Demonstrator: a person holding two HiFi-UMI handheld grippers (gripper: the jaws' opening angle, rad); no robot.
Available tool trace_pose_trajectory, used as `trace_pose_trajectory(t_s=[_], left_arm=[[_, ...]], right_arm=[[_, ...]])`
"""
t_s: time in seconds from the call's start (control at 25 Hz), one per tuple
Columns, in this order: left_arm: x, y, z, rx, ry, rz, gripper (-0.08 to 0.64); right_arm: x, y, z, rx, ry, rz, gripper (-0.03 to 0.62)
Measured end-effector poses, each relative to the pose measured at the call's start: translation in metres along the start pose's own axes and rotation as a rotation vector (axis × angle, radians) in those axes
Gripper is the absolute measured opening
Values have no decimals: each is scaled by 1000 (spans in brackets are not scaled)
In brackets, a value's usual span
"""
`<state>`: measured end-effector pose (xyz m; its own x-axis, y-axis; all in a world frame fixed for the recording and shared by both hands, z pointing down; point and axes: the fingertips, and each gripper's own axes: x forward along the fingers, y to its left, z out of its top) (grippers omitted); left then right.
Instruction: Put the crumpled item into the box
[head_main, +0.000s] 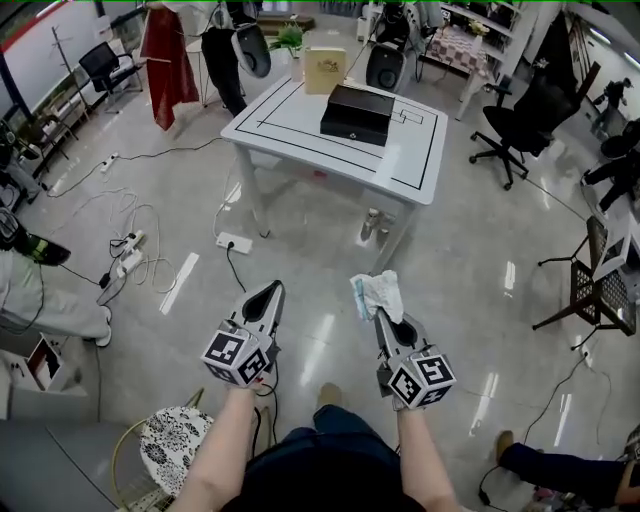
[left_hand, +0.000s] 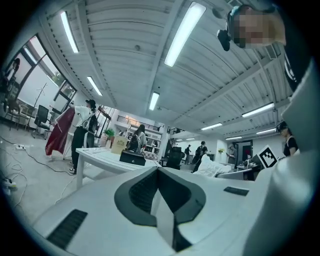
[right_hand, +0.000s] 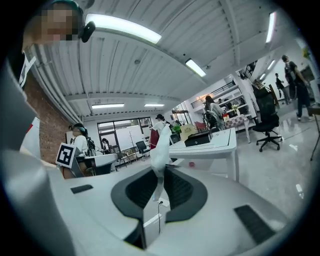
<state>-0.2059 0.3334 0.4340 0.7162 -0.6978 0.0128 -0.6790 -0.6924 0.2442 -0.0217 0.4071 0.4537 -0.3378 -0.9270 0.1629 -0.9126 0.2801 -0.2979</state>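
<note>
Seemingly a lab or open workshop: a white table (head_main: 400, 160) taped with black lines, office chairs (head_main: 525, 115), cables (head_main: 130, 248) strewn across glossy floor, strip lights (left_hand: 182, 32) overhead.

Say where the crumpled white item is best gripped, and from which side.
As the right gripper has it: by its near bunched edge, coming from the person's side. The crumpled item is soft, so a fold flattens between the jaws, and its bulk sits free beyond the tips, probably easing release into the black box.
</note>
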Motion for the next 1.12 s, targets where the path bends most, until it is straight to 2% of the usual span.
trace_pose_trajectory(t_s=[0.2, 0.52, 1.12], left_arm=[[28, 14, 3, -5, -10, 36, -8], [65, 18, -2, 1, -14, 61, -8], [80, 22, -14, 0, 29, 78, -8]], right_arm=[[24, -22, 15, -37, 0, 28, 38], [42, -67, 31, -23, -16, 29, 40], [54, -87, 21, 36, -5, 26, 40]])
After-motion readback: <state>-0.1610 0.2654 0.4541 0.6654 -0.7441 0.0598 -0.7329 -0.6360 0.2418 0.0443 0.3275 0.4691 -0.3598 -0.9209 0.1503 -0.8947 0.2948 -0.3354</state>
